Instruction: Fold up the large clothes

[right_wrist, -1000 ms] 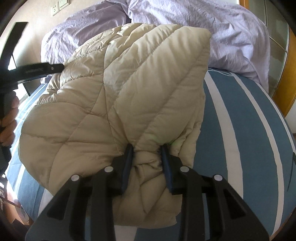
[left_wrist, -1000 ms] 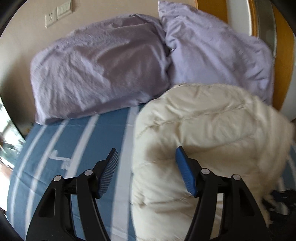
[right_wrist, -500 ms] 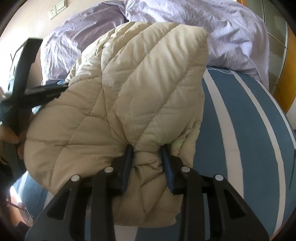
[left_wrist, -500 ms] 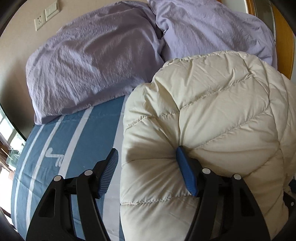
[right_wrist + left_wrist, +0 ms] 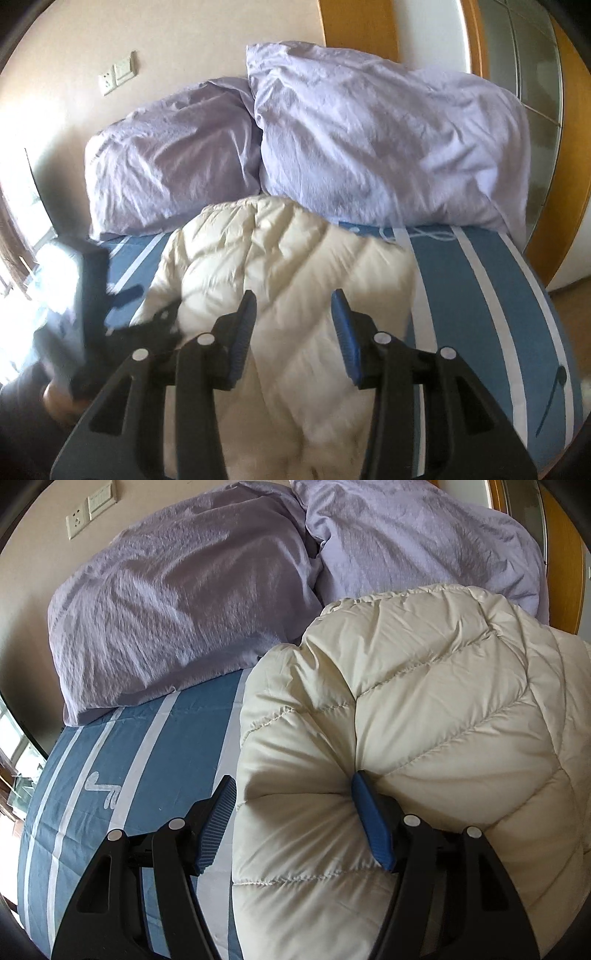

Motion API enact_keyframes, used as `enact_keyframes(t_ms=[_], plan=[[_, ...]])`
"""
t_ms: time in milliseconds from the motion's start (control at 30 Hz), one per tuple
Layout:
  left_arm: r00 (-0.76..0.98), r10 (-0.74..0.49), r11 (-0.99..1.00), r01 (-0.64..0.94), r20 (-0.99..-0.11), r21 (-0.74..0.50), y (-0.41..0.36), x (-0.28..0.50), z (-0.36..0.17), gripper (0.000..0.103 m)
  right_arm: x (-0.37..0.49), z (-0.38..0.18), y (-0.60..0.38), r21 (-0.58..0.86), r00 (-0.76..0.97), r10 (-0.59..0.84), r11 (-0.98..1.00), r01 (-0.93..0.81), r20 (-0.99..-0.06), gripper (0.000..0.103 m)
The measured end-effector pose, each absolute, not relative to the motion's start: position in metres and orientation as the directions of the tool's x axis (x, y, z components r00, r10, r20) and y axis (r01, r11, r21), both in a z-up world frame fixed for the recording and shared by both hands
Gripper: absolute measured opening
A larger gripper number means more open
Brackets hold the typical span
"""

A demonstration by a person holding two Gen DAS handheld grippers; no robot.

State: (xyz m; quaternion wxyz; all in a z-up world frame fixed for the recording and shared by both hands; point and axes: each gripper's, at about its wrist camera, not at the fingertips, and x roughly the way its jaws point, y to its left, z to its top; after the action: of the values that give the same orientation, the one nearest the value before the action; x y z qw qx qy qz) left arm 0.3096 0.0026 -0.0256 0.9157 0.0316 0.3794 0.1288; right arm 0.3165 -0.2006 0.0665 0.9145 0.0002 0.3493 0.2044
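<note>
A cream quilted puffer jacket (image 5: pixel 424 701) lies folded on the blue striped bed sheet (image 5: pixel 110 775), its top edge near the pillows. My left gripper (image 5: pixel 295 812) stands open around the jacket's thick left edge. Its right pad (image 5: pixel 369 827) dents the padding, and the left pad (image 5: pixel 221 812) sits just beside the fabric. My right gripper (image 5: pixel 293 321) hovers above the jacket (image 5: pixel 288 251); its jaws are opening and nothing is pinched between them. In the right wrist view the left gripper (image 5: pixel 122 317) shows blurred at the jacket's left side.
Two lilac pillows (image 5: pixel 177 609) (image 5: pixel 406 546) lean against the wall at the head of the bed. Wall sockets (image 5: pixel 92 513) sit above them. A wooden frame (image 5: pixel 569 184) runs along the right. A hand (image 5: pixel 62 398) and a bright window are at the left edge.
My right gripper has let go of the bunched jacket fold, widened its jaws and risen above it. The jacket has settled down between the left gripper's fingers, whose width is the same.
</note>
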Motion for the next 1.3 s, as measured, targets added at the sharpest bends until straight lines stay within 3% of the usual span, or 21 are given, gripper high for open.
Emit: enact_keyframes(t_ms=[400, 1300], plan=[[0.690, 0.232, 0.971, -0.203, -0.685, 0.123, 0.006, 0.311, -0.027, 0.066, 0.372, 0.023, -0.187, 0.040, 0.707, 0.229, 0.961, -0.274, -0.669, 0.045], [0.721, 0.186, 0.980, -0.186, -0.667, 0.072, 0.005, 0.317, -0.040, 0.068, 0.386, -0.035, -0.199, 0.096, 0.668, 0.231, 0.968, -0.234, -0.707, 0.048]])
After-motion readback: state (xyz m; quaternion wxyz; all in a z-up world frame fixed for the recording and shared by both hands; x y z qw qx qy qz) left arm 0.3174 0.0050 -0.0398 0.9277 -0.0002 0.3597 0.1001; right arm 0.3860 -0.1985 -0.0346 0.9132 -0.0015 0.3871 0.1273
